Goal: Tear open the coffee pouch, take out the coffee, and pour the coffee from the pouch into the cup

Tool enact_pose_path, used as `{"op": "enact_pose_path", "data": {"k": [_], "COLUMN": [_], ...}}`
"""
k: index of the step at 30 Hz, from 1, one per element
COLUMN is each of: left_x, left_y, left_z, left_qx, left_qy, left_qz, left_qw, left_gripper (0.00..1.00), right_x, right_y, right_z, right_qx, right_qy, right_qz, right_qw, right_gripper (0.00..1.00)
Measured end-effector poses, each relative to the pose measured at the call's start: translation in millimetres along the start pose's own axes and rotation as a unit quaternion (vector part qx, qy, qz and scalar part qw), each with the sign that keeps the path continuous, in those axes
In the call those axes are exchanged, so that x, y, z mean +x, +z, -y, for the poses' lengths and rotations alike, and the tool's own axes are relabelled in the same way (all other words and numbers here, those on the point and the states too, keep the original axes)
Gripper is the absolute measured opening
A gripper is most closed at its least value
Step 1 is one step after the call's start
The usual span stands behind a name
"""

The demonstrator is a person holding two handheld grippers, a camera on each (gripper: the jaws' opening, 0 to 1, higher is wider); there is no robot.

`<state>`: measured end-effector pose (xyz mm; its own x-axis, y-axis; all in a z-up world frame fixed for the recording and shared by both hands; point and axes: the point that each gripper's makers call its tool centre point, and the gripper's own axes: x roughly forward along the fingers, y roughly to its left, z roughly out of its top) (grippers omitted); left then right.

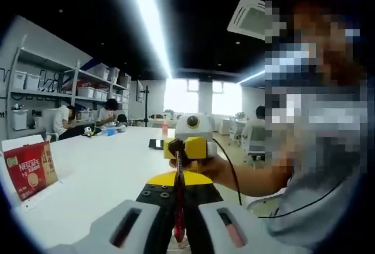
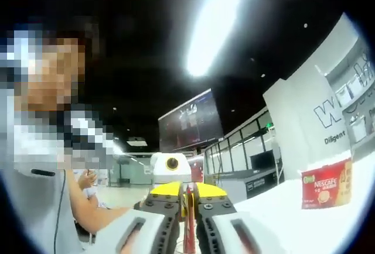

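A thin red coffee sachet point(image 1: 179, 207) stands edge-on between my two grippers, which face each other over the white table point(image 1: 99, 172). In the left gripper view, my left gripper point(image 1: 179, 185) is shut on the sachet's near part. My right gripper point(image 1: 180, 148), held in a hand, pinches its far end. In the right gripper view, my right gripper point(image 2: 188, 194) is shut on the same red sachet point(image 2: 188, 225), with the left gripper point(image 2: 174, 178) just behind it. Whether the sachet is torn cannot be told.
A red Nescafe box point(image 1: 29, 169) stands on the table's left side, and the same Nescafe box point(image 2: 326, 185) appears at the right in the other view. A dark flat object point(image 1: 155, 143) and a red bottle point(image 1: 165, 127) lie farther back. People sit near shelves point(image 1: 64, 93) with bins.
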<state>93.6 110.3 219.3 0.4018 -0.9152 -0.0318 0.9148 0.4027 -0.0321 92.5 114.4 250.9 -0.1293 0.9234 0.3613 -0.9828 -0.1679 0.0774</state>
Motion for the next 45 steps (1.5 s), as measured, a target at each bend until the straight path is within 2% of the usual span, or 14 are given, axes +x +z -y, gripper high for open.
{"op": "enact_pose_path", "data": {"k": [6,11,13,16,18,22,24,30,38,45], "left_x": [0,1,5,13,13,13,13,10,11,9], "left_y": [4.2,9.7,9.2,5.8,6.8,7.5,12.9,10.0,-3.2,-12.4], "left_z": [-2.5,-4.2,-1.5,-3.3,-3.1,-1.9,-0.2,-2.2,-1.9,0.8], "left_qx": [0.011,0.013,0.002,0.023,0.017,0.002,-0.024,-0.039,-0.049,-0.047], "left_qy": [-0.005,-0.010,-0.026,-0.028,-0.035,-0.048,-0.053,-0.057,-0.054,-0.055], "left_qz": [-0.017,0.003,-0.009,-0.037,-0.040,-0.025,0.004,0.021,0.015,0.012], "left_qw": [0.9998,0.9999,0.9996,0.9987,0.9985,0.9986,0.9983,0.9974,0.9972,0.9973], "left_gripper": [0.04,0.13,0.13,0.06,0.05,0.04,0.04,0.04,0.04,0.04], "right_x": [2,7,10,15,14,15,15,14,6,4], "right_y": [1.9,-2.9,-5.4,-9.3,-6.4,-4.1,0.3,7.4,16.6,17.4], "right_z": [2,4,4,2,3,4,5,7,11,9], "right_qx": [0.011,0.010,0.012,0.017,0.024,0.012,0.011,0.007,0.003,-0.002], "right_qy": [0.004,0.001,0.006,0.013,0.012,0.006,0.004,-0.001,-0.010,-0.014], "right_qz": [-0.012,-0.023,-0.028,-0.034,-0.027,-0.031,-0.023,-0.009,0.006,0.003], "right_qw": [0.9999,0.9997,0.9995,0.9992,0.9993,0.9994,0.9997,0.9999,0.9999,0.9999], "right_gripper": [0.03,0.02,0.02,0.01,0.01,0.00,0.00,0.00,0.00,0.00]}}
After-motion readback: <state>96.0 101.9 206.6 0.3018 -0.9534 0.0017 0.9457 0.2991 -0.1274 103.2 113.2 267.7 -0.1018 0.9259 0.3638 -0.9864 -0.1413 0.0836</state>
